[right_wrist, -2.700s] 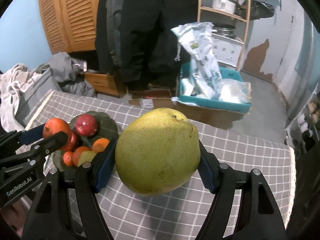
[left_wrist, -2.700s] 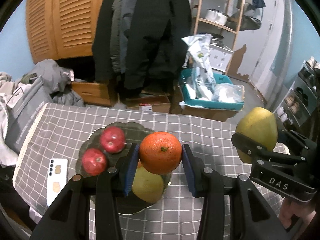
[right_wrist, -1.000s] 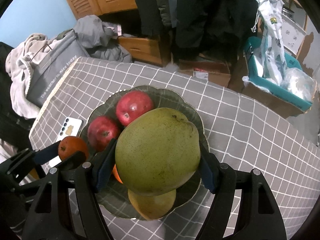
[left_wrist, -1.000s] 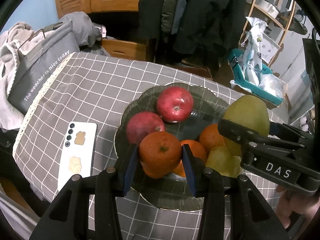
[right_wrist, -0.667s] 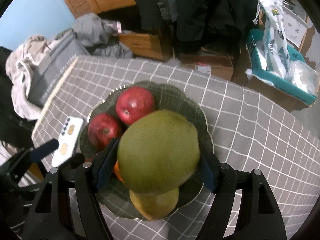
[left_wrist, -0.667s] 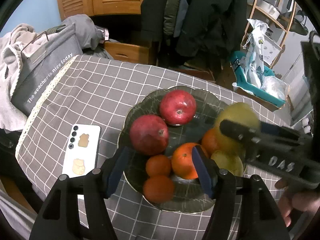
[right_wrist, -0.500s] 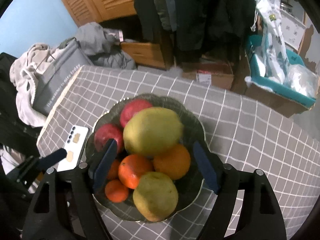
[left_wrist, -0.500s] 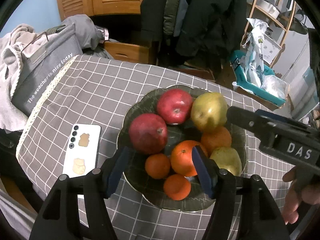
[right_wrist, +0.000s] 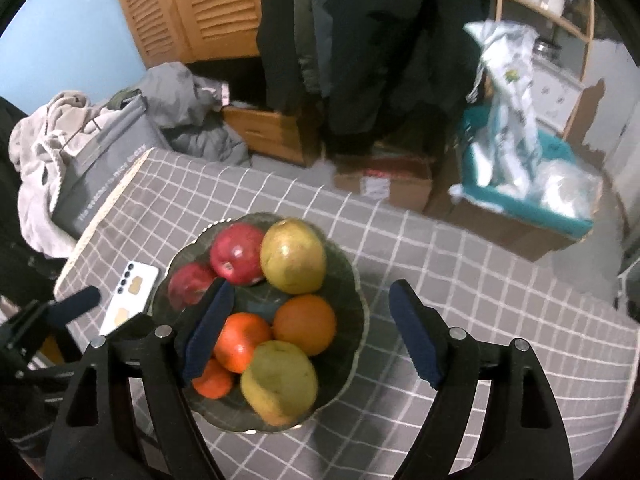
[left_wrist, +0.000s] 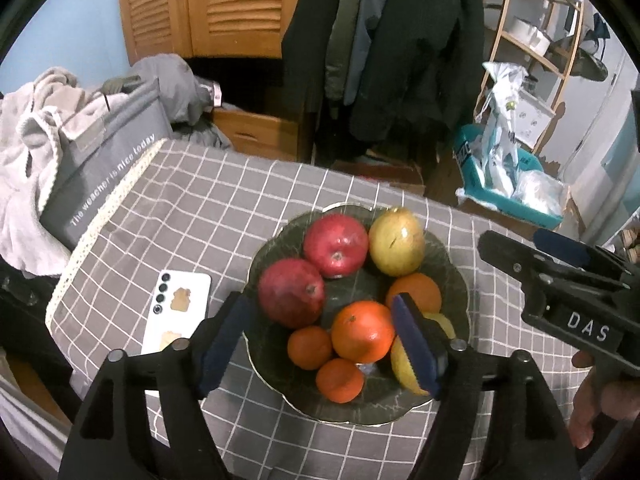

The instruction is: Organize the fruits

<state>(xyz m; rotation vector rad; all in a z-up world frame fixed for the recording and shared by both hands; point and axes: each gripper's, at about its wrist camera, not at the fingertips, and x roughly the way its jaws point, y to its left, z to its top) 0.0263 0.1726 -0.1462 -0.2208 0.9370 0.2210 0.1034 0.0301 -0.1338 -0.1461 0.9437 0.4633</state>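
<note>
I found both claws empty, jaws still opening: left gripper (left_wrist: 324, 328), right gripper (right_wrist: 308, 320). All fruit lay in the bowl (left_wrist: 460, 280) (mid-table, phone (left_wrist: 176, 312) beside it).

Dark scalloped plate (left_wrist: 460, 280) on bench: two red apples (left_wrist: 335, 245), two yellow-green pears (right_wrist: 293, 255), five oranges (left_wrist: 363, 331) piled together.

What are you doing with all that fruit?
A person is sorting fruit with a hand-held gripper in each hand. The red apples, oranges and yellow-green pears all sit in the dark plate on the checked tablecloth. The left hand-held gripper and the right hand-held gripper are both opening, empty, above the plate.
</note>
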